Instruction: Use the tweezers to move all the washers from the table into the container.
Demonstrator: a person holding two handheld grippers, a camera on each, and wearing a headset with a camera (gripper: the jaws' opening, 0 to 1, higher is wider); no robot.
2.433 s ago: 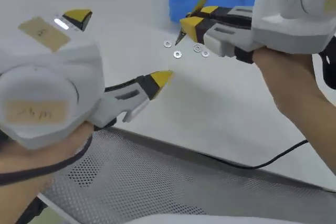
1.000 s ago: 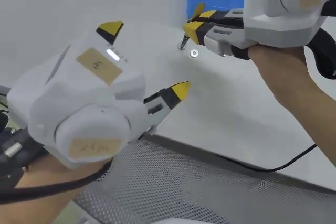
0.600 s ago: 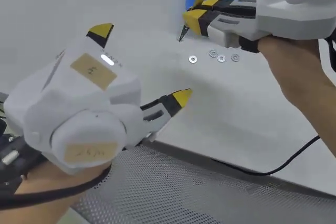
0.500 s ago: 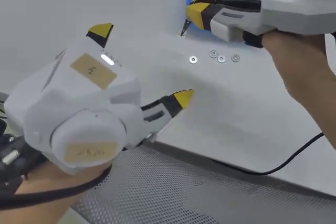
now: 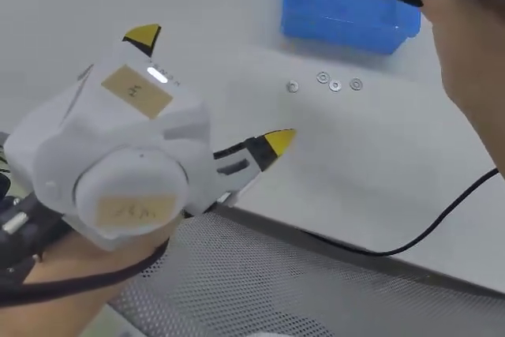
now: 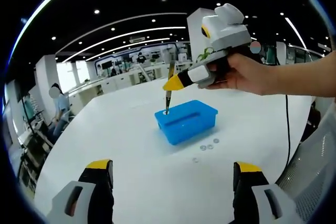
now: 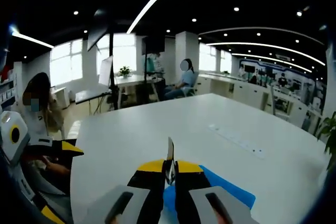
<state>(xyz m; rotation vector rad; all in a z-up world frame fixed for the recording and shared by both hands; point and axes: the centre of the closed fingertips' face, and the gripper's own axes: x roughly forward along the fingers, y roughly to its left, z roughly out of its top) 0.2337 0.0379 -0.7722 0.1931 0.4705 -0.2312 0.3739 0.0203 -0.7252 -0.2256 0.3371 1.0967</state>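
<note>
Washers (image 5: 335, 84), four of them, lie in a short row on the white counter (image 5: 379, 179), just on the near side of the blue container (image 5: 347, 13). The right claw (image 7: 170, 167) is cut off at the far edge of the head view. Its jaws are pressed tight on the tweezers (image 6: 168, 90), whose tips hang over the container's left corner. Whether the tips carry a washer is too small to tell. The left claw (image 5: 210, 88) gapes wide and empty at near left, by the counter's near edge, with bare counter between it and the washers.
</note>
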